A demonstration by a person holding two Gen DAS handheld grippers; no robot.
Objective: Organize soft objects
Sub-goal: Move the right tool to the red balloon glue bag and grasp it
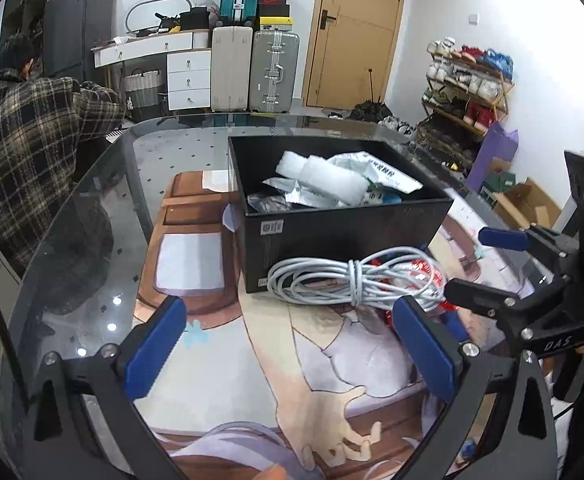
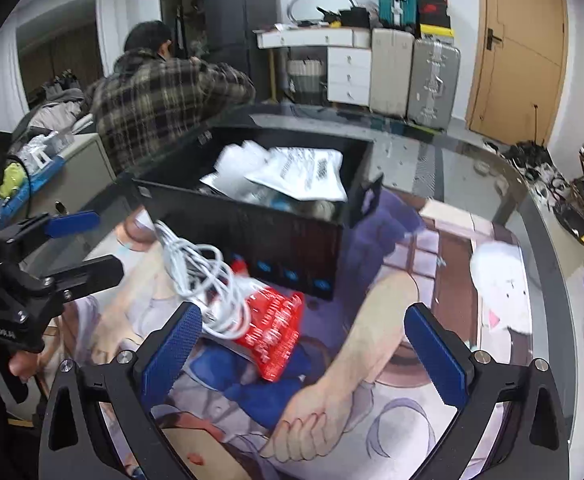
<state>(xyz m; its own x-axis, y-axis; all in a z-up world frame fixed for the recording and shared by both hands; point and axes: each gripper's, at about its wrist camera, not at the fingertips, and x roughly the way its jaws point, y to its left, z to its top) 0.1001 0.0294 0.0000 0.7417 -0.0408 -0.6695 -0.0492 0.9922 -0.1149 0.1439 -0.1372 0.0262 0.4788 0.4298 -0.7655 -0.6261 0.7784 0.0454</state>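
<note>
**Two low wrist views over one table**

Both fisheye cameras sit low above the glass table (image 1: 91,216), looking forward between blue pads. The left wrist view faces the black box (image 1: 332,232) from its left; the right wrist view faces it from the right. Both share the coiled white cable (image 1: 348,284), door and suitcases.

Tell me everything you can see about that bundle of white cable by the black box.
The white cable is a thin, glossy cord coiled into loose loops and cinched in the middle by several turns of itself. It lies on the printed mat, against the front of the black box, partly over a red plastic packet. Neither gripper holds it.
</note>
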